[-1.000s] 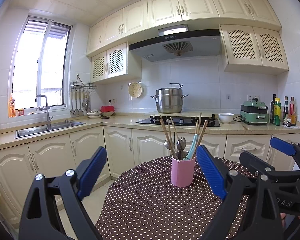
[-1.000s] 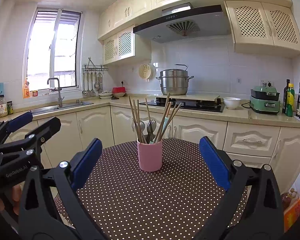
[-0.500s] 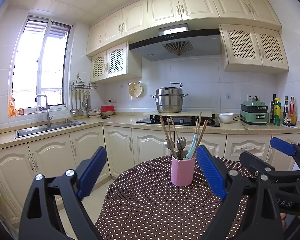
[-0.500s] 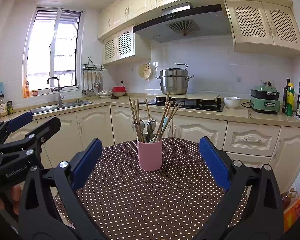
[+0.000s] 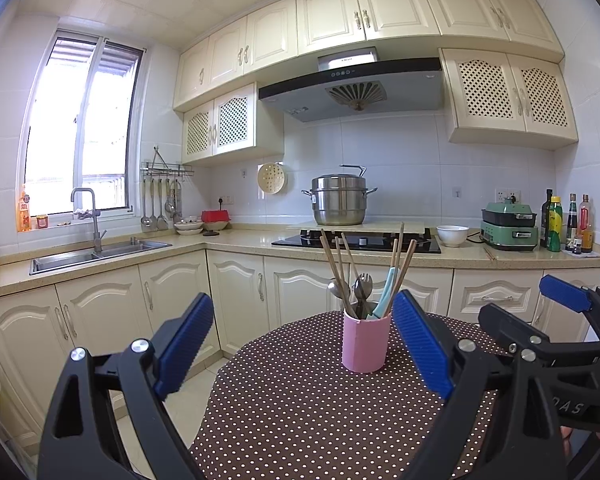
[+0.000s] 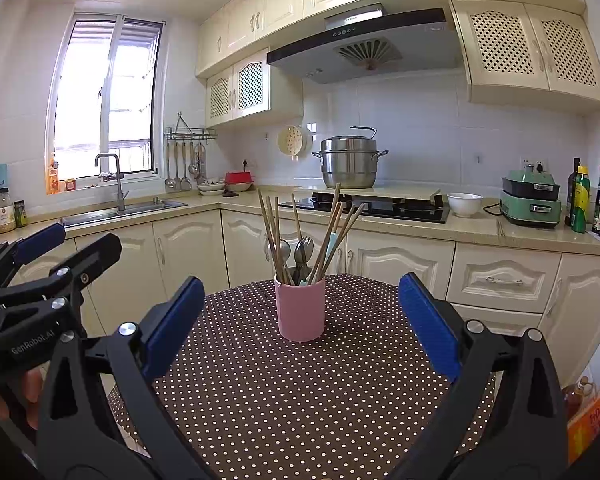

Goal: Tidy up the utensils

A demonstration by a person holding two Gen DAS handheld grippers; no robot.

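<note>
On your far left, along the counter under the window, sits the steel sink (image 5: 100, 251) with its tap, and utensils hang from a wall rail (image 5: 166, 168) just past it. Your left gripper (image 5: 302, 340) hovers above the near edge of the round table (image 5: 300, 408), which wears a brown cloth with white dots; its blue-padded jaws are spread wide and hold nothing. Between those jaws and slightly toward the right one stands the pink cup (image 5: 365, 340), upright on the cloth, packed with wooden chopsticks (image 5: 334, 266), metal spoons (image 5: 336, 289), a fork and a pale blue handle. Behind it on the hob rests a steel steamer pot (image 5: 339, 200). Your right gripper (image 6: 300, 320) is likewise opened wide and empty, with the cup framed near the middle of its gap, well clear of both pads. Farther right on the counter sit a white bowl (image 6: 465, 204), a green cooker (image 6: 532, 196) and a cluster of bottles (image 6: 580, 200).
</note>
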